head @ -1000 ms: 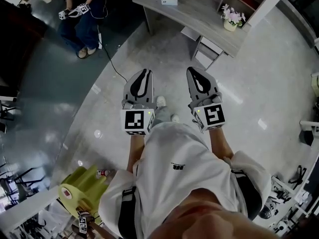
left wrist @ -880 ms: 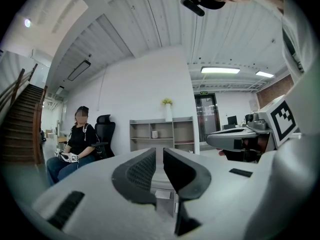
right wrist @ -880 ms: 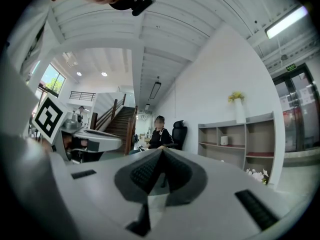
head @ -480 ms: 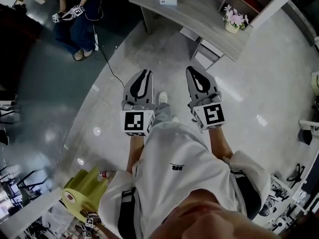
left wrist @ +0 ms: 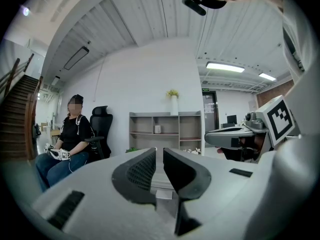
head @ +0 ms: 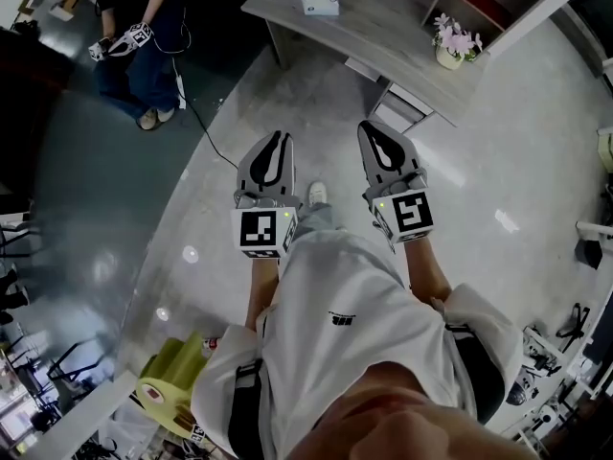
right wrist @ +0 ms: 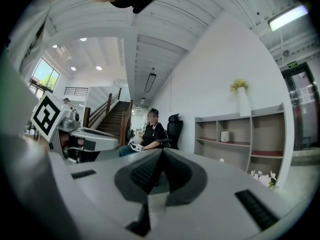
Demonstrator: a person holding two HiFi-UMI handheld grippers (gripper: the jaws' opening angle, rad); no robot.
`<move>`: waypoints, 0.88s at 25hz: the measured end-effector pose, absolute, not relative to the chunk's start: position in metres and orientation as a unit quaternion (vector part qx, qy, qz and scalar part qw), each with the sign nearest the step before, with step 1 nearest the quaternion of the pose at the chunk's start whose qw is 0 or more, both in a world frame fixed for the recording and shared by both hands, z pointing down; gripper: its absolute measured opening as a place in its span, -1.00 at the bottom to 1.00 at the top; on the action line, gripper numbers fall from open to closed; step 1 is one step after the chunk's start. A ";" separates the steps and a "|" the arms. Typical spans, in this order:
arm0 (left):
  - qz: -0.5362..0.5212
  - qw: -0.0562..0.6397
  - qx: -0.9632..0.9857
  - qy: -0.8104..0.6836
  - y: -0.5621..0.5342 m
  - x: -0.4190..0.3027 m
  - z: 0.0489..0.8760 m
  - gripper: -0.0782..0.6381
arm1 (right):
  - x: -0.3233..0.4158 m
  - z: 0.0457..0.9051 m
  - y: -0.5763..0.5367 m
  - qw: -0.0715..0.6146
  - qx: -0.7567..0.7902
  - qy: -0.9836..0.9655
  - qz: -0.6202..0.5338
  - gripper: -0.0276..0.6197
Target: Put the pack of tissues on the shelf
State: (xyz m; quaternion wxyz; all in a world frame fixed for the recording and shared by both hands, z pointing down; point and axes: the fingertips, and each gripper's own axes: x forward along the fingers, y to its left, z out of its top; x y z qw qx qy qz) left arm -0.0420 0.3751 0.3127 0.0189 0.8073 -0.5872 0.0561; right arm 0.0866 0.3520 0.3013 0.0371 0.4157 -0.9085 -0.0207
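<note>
- Left claw [head: 279,138]: jaws a narrow slit apart, nothing between them – confirmed in the left gripper view [left wrist: 156,151].
- Right claw [right wrist: 162,153]: jaws pressed together at the tips, nothing gripped. In the head view it [head: 375,127] is level with the left claw, both held at waist height over the floor [head: 316,94] and pointing towards the bench [head: 383,29].
- Tissues [head: 321,2]: lying on the bench top near its left end, well apart from both claws.
- Flowers [head: 450,38]: in a pot on the same bench, towards its right end.
- Shelf [left wrist: 167,133]: open unit against the white wall beyond the bench – a white vase stands on its top board and a small white item in one compartment.
- Seated person [head: 144,27]: left of the bench, on a dark office chair.
</note>
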 end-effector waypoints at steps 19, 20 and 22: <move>0.052 0.022 0.832 -0.552 0.259 -0.100 0.315 -0.70 | 0.021 0.301 0.250 0.049 0.441 -0.896 -0.027 -0.83; 0.052 0.021 0.833 -0.550 0.254 -0.102 0.315 -0.70 | 0.020 0.302 0.246 0.049 0.443 -0.895 -0.028 -0.83; 0.052 0.022 0.837 -0.545 0.246 -0.105 0.316 -0.70 | 0.018 0.306 0.239 0.052 0.448 -0.892 -0.029 -0.83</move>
